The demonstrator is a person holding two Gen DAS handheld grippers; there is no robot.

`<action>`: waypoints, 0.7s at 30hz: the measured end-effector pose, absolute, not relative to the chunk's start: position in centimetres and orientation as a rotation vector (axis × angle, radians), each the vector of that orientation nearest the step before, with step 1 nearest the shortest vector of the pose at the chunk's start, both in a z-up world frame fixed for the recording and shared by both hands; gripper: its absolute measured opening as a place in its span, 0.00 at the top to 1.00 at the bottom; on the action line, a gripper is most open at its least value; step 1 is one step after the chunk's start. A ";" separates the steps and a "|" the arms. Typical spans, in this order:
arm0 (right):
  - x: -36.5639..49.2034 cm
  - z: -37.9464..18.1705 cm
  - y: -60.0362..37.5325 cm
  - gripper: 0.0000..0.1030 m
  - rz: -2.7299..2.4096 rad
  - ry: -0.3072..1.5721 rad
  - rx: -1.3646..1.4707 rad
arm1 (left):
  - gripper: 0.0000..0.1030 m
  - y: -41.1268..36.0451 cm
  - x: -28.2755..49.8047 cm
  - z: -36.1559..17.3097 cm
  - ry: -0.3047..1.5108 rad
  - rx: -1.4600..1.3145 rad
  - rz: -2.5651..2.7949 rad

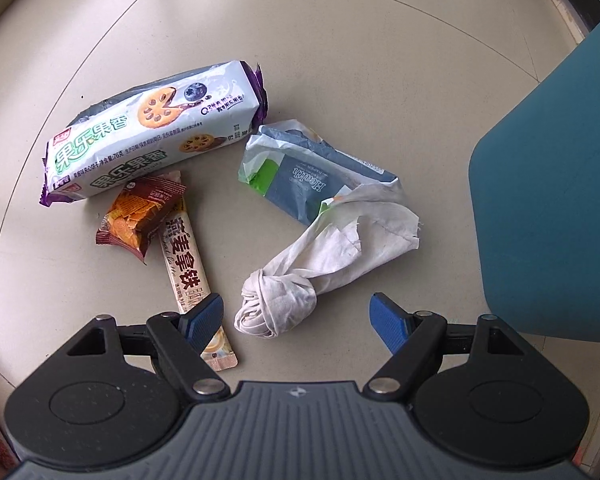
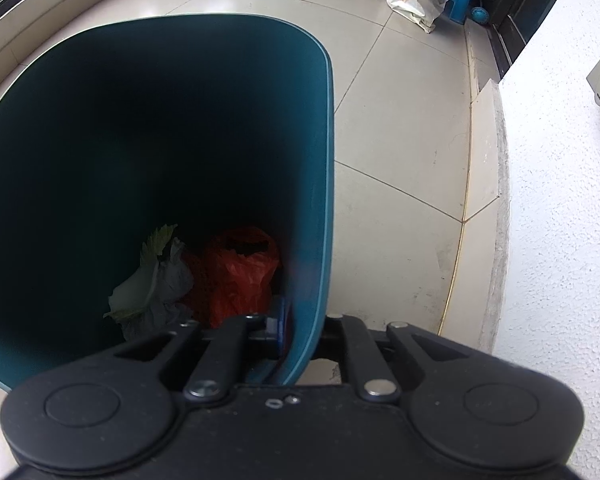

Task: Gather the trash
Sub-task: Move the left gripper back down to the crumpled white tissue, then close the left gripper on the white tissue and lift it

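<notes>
The pale beige tiled floor (image 1: 340, 40) is smooth with a soft sheen. The white-and-green biscuit packet (image 1: 152, 132), the small brown-orange snack wrapper (image 1: 140, 212) and the long cream sachet (image 1: 184, 264) are glossy printed plastic film. The knotted white tissue (image 1: 284, 300) is matt, crumpled paper; the grey-blue tissue pack (image 1: 312, 180) is thin shiny film. The teal plastic bin (image 2: 316, 160) is smooth, semi-matt. The white wall (image 2: 560, 240) is rough, pebbled plaster.

Left tool (image 1: 296, 316) points steeply down, its blue pads spread wide at 9 and 3 o'clock; right tool (image 2: 296, 328) is clamped tight.
</notes>
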State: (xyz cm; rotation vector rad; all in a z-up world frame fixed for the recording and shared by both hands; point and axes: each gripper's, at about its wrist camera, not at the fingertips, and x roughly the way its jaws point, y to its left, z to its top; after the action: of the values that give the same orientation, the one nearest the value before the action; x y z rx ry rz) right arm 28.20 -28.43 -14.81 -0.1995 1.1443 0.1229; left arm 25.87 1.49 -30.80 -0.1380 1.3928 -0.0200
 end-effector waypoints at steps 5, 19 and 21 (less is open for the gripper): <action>28.4 -15.0 -28.4 0.93 0.122 1.149 -0.191 | 0.23 1.4 26.4 -32.7 1.429 -0.118 -0.007; 28.2 -14.1 -29.0 0.94 0.118 1.133 -0.158 | 0.69 1.3 26.9 -33.0 1.435 -0.065 0.075; 28.1 -14.2 -29.0 0.94 0.120 1.130 -0.158 | 0.73 1.3 26.9 -32.8 1.441 -0.068 0.083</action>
State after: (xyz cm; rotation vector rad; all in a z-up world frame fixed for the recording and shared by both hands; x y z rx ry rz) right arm 28.14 -29.02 -14.17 -0.1579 1.1298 0.1198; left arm 26.93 1.29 -32.84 -0.0683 1.4411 0.0830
